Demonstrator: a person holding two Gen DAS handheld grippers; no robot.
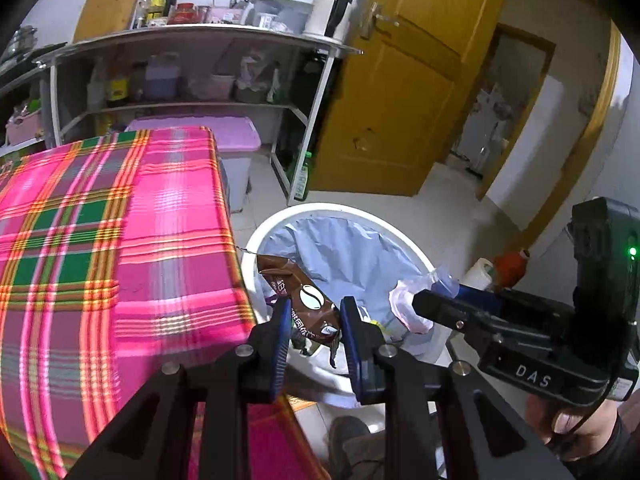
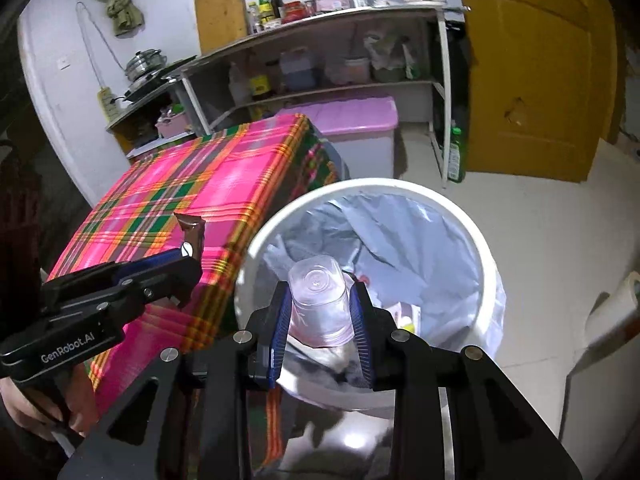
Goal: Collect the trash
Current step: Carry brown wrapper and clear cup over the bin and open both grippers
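Observation:
My left gripper (image 1: 314, 322) is shut on a brown coffee sachet wrapper (image 1: 304, 300) and holds it over the near rim of the white trash bin (image 1: 280, 220), which has a blue-grey liner bag. My right gripper (image 2: 320, 308) is shut on a clear plastic cup (image 2: 318, 304), held bottom-forward above the bin (image 2: 486, 248). Some scraps lie inside the bin. In the right wrist view the left gripper (image 2: 192, 254) shows at the left with the wrapper (image 2: 192, 230) sticking up. In the left wrist view the right gripper (image 1: 418, 304) holds the cup (image 1: 408, 300) at the bin's right side.
A table with a pink plaid cloth (image 1: 120, 240) stands left of the bin. Behind are a white shelf unit (image 1: 192, 40) with bottles and jars, a pink-lidded box (image 1: 236, 140), a green bottle (image 1: 302, 178) on the floor and a yellow door (image 1: 400, 100). Tiled floor lies to the right.

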